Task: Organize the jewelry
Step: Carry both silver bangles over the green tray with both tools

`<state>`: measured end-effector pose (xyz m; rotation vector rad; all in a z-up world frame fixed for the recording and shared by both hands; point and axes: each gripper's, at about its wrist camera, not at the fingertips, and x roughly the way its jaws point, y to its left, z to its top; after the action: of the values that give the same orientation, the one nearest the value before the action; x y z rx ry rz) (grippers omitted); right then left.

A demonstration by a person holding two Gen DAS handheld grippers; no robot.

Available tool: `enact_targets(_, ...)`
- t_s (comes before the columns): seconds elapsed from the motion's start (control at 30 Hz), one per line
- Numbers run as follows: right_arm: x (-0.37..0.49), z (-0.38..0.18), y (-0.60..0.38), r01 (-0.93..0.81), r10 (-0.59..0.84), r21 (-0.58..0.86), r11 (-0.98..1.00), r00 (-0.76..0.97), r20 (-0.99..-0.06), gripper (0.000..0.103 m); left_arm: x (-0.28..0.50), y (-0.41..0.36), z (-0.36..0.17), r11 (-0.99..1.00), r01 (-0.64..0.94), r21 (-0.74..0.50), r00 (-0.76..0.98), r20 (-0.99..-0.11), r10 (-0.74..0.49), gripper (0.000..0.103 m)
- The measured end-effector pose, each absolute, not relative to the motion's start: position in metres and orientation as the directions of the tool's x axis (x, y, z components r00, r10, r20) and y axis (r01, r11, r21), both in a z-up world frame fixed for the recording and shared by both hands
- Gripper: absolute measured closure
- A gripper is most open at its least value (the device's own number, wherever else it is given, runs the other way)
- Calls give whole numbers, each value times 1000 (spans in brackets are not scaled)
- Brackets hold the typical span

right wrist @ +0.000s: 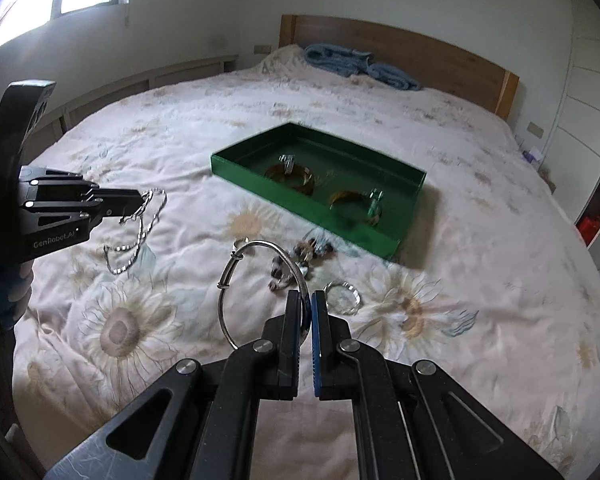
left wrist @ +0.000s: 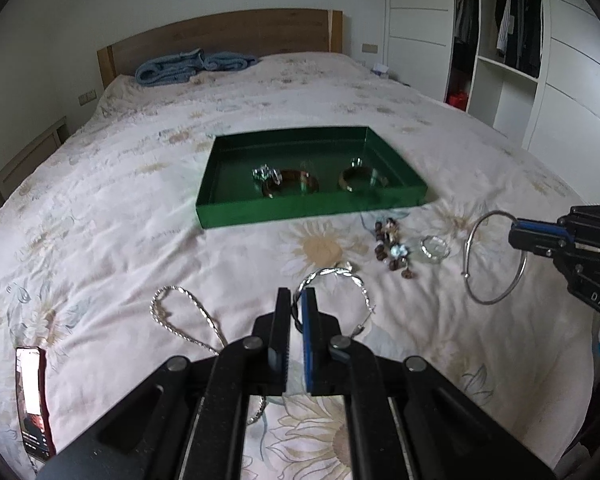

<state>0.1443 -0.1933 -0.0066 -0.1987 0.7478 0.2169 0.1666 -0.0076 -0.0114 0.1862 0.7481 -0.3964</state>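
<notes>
A bedroom is shown, with a wide bed (left wrist: 140, 184) covered by a pale sunflower-print quilt, a wooden headboard (left wrist: 220, 32) behind it and a folded blue blanket (left wrist: 188, 65) laid near the pillows' end. An open wardrobe (left wrist: 512, 28) with hanging clothes is seen to the right in the left wrist view. A phone (left wrist: 32, 400) with a lit screen lies on the quilt at the near left.

A shallow green tray (left wrist: 300, 213) is set on the middle of the bed; two amber-brown bangles (left wrist: 290, 184) are laid inside it side by side, with a small silvery piece (left wrist: 266, 174) at the edge of the left one.

Just in front of the tray, on the quilt, a beaded bracelet (left wrist: 392, 250) lies in a loose heap, with a clear glassy ring (left wrist: 435, 249) right beside it.

The left gripper (left wrist: 298, 312) is closed to a narrow gap on a twisted silver chain (left wrist: 180, 312) — loops of it are seen hanging off the fingertips in the right wrist view, with the chain draped down to the quilt. A patterned silver hoop (left wrist: 340, 280) is seen just ahead of these fingers.

The right gripper (right wrist: 306, 312) is pinched almost shut on a thin silver wire bangle (right wrist: 236, 280), which is held by its rim and stands out to the left of the fingers above the quilt.
</notes>
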Motion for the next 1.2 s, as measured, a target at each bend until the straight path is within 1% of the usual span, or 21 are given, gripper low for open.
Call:
enact_targets(0.4, 168, 43, -205, -210, 97, -124, 970, 796, -597, 98, 187, 2, 34, 918, 396, 3, 720, -622, -308, 99)
enact_targets(0.57, 198, 55, -211, -185, 87, -120, 975, 822, -563, 98, 213, -5, 44, 923, 385, -2, 734, -605, -308, 99)
enact_targets(0.73, 245, 62, -214, -152, 72, -108, 983, 846, -528, 98, 253, -19, 45, 930, 368, -22, 741, -596, -307, 99)
enact_targets(0.97, 307, 44, -216, -127, 86, -44, 991, 849, -521, 98, 318, -28, 28, 944, 321, -84, 731, -611, -303, 99)
enact_targets(1.2, 362, 3, -209, -131, 104, -4, 991, 810, -577, 98, 373, -33, -16, 956, 270, -111, 686, -675, -272, 99)
